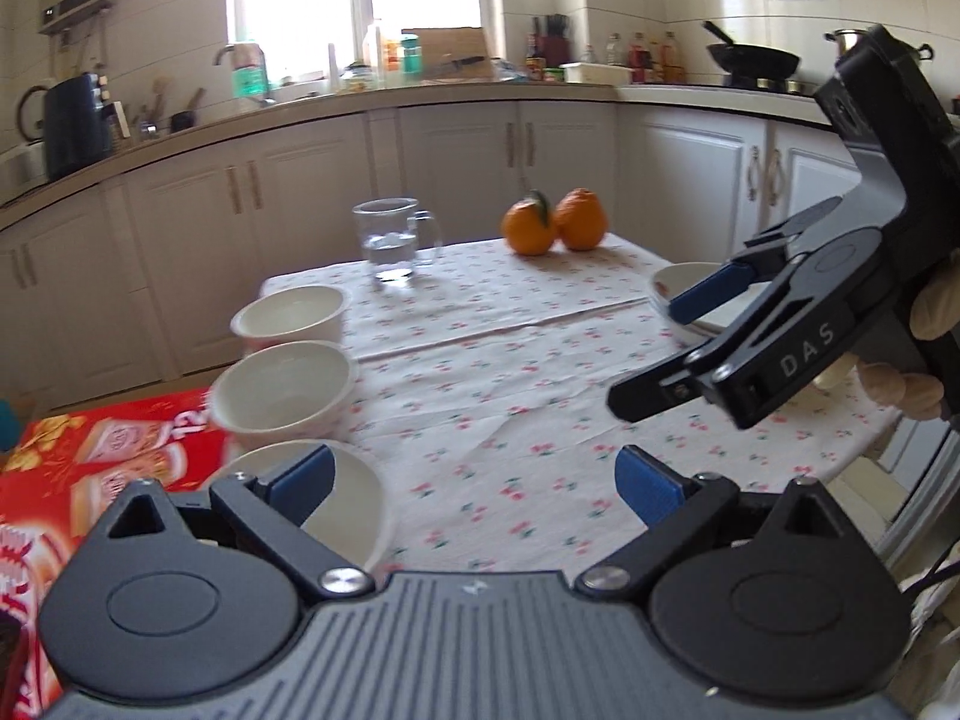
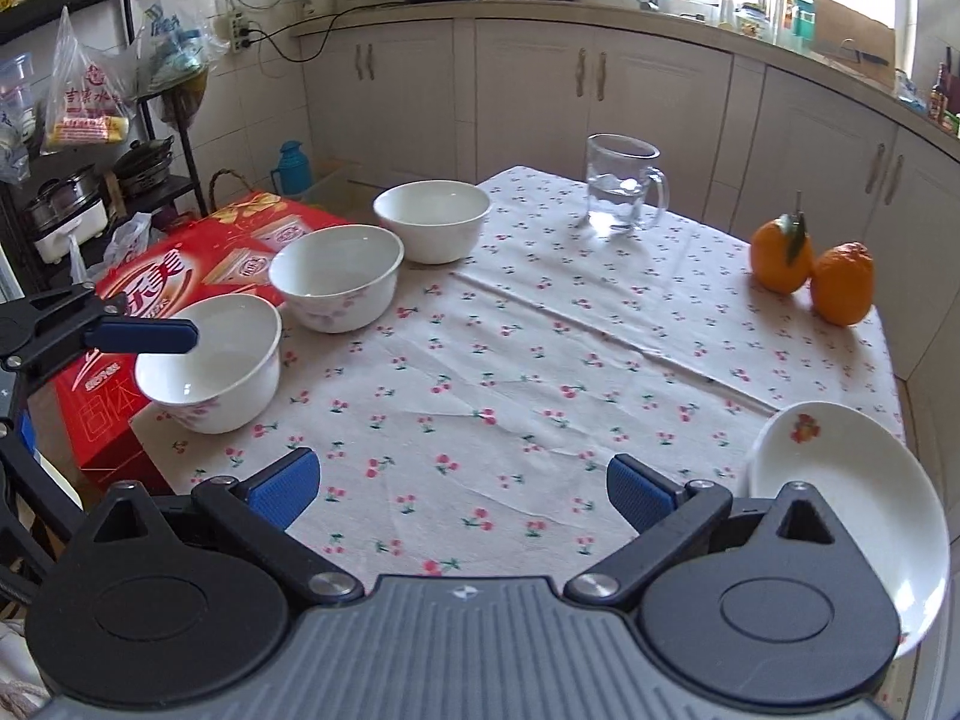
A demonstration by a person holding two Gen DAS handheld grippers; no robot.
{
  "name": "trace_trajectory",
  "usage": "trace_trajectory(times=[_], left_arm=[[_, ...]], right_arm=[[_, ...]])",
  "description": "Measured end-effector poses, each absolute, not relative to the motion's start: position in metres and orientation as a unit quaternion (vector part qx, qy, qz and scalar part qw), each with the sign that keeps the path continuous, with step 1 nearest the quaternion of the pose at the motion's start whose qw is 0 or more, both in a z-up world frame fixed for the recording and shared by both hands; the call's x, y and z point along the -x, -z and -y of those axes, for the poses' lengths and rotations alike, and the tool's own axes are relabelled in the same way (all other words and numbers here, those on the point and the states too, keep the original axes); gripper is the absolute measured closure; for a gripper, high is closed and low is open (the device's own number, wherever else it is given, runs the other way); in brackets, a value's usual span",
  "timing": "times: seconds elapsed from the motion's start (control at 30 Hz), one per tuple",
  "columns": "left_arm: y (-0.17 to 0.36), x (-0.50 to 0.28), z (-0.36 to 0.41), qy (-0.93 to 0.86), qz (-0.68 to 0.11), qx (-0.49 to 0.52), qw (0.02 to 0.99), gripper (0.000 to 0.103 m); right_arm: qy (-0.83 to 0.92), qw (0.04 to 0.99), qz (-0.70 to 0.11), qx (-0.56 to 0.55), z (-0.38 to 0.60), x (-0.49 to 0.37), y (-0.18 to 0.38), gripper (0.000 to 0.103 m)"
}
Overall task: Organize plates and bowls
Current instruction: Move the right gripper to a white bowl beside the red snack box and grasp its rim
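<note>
Bowls are sitting in a row at nine o'clock on the table: near bowl [image 2: 210,363], middle bowl [image 2: 336,276], far bowl [image 2: 432,219]. The plate [image 2: 840,480] is lying at four o'clock. Left gripper [image 1: 474,486] and right gripper [image 2: 462,483] are both hovering spread wide, grasping nothing. Nesting is probably starting with the near bowl (pinch its rim squarely, lift level).

left gripper [image 1: 474,483] jaws apart, empty | three bowls [image 1: 282,387] in row at tabletop [image 1: 510,372] left edge | right gripper [image 1: 651,357] jaws apart over plate [image 1: 681,282] | jug [image 1: 390,237], oranges [image 1: 555,222] far side
</note>
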State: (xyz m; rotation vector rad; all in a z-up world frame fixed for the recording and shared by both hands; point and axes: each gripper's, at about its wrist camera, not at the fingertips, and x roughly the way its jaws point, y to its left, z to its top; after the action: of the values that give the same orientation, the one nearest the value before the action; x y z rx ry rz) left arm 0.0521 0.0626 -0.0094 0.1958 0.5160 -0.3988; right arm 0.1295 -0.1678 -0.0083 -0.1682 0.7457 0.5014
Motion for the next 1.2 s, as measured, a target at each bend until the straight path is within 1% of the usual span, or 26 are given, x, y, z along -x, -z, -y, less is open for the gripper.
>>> trace_trajectory(times=[0.17, 0.4, 0.73, 0.8, 0.9, 0.97, 1.0, 1.1, 1.17, 1.2], left_arm=[[0.012, -0.053, -0.094, 0.149, -0.259, -0.107, 0.948, 0.003], [0.031, -0.060, -0.122, 0.129, -0.295, -0.114, 0.940, 0.003], [0.051, -0.076, -0.130, 0.141, -0.317, -0.110, 0.931, 0.004], [0.053, -0.078, -0.129, 0.147, -0.318, -0.110, 0.930, 0.004], [0.056, -0.081, -0.129, 0.153, -0.321, -0.105, 0.929, 0.007], [0.056, -0.083, -0.129, 0.157, -0.322, -0.099, 0.928, 0.009], [0.056, -0.082, -0.129, 0.159, -0.322, -0.098, 0.928, 0.011], [0.055, -0.083, -0.129, 0.162, -0.322, -0.096, 0.928, 0.011], [0.056, -0.084, -0.130, 0.163, -0.323, -0.095, 0.927, 0.012], [0.056, -0.084, -0.130, 0.163, -0.323, -0.094, 0.927, 0.014]], right_arm=[[-0.264, 0.892, -0.356, 0.087, 0.142, -0.137, 0.007, 0.000], [-0.301, 0.881, -0.351, 0.098, 0.106, -0.151, 0.007, 0.000], [-0.355, 0.857, -0.359, 0.105, 0.062, -0.168, 0.017, 0.000], [-0.366, 0.851, -0.362, 0.105, 0.054, -0.172, 0.020, 0.002], [-0.382, 0.841, -0.369, 0.106, 0.044, -0.177, 0.025, 0.006], [-0.390, 0.835, -0.374, 0.104, 0.039, -0.180, 0.028, 0.016], [-0.393, 0.833, -0.377, 0.103, 0.037, -0.182, 0.029, 0.017], [-0.401, 0.827, -0.381, 0.099, 0.034, -0.186, 0.032, 0.022], [-0.407, 0.823, -0.385, 0.095, 0.032, -0.188, 0.034, 0.028], [-0.410, 0.821, -0.386, 0.093, 0.030, -0.189, 0.035, 0.030]])
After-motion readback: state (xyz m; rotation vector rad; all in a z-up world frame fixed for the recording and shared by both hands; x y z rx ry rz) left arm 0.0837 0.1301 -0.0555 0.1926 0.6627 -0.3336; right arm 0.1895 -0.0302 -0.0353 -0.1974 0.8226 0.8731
